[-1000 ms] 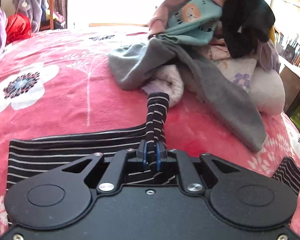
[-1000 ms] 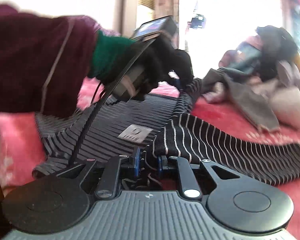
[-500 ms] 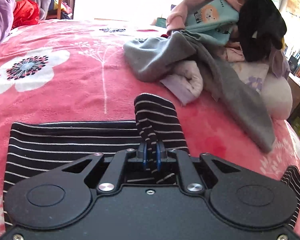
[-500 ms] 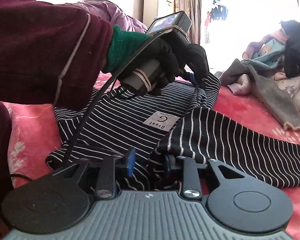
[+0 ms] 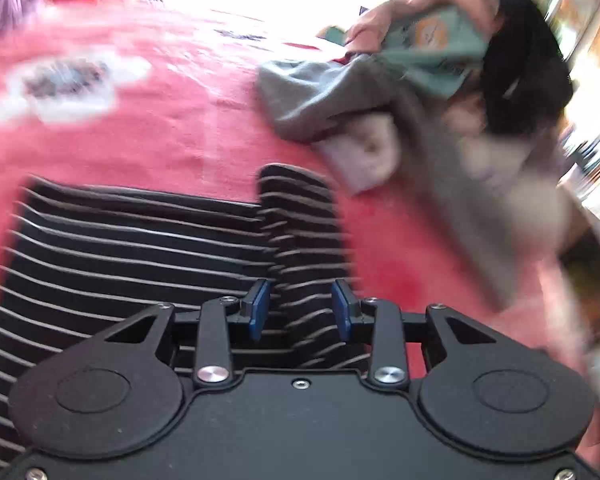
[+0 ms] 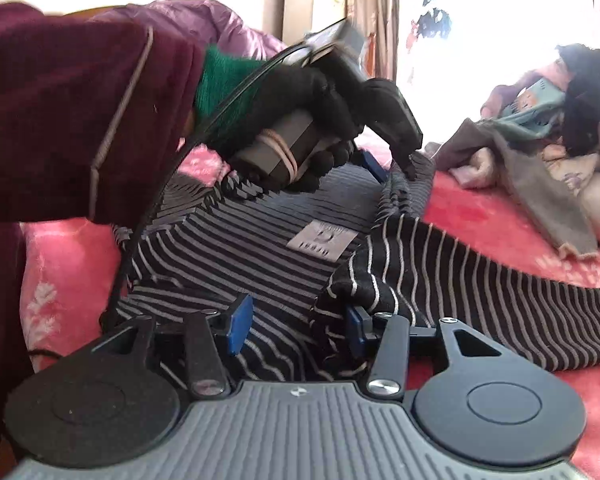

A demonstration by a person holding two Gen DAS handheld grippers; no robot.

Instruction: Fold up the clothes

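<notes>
My left gripper (image 5: 300, 310) is opening, pads clear of the striped shirt (image 5: 140, 248) fold between them. My right gripper (image 6: 294, 330) is opening too, shirt bunched between, not pinched. Shirt lies flat on the bed (image 5: 160, 140); clothes pile (image 5: 440, 92) at 2 o'clock.

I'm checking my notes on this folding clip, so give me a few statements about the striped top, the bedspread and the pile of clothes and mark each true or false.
1. The striped top lies on a pink flowered bedspread. True.
2. The left claw is clamped shut on the sleeve. False: its jaws are opening, with striped fabric loose between them.
3. A pale label shows on the top. True.
4. The clothes pile sits on the striped top. False: it lies apart, farther back on the bedspread.
5. The right claw holds a grey garment. False: only striped fabric lies between its opening jaws.
</notes>
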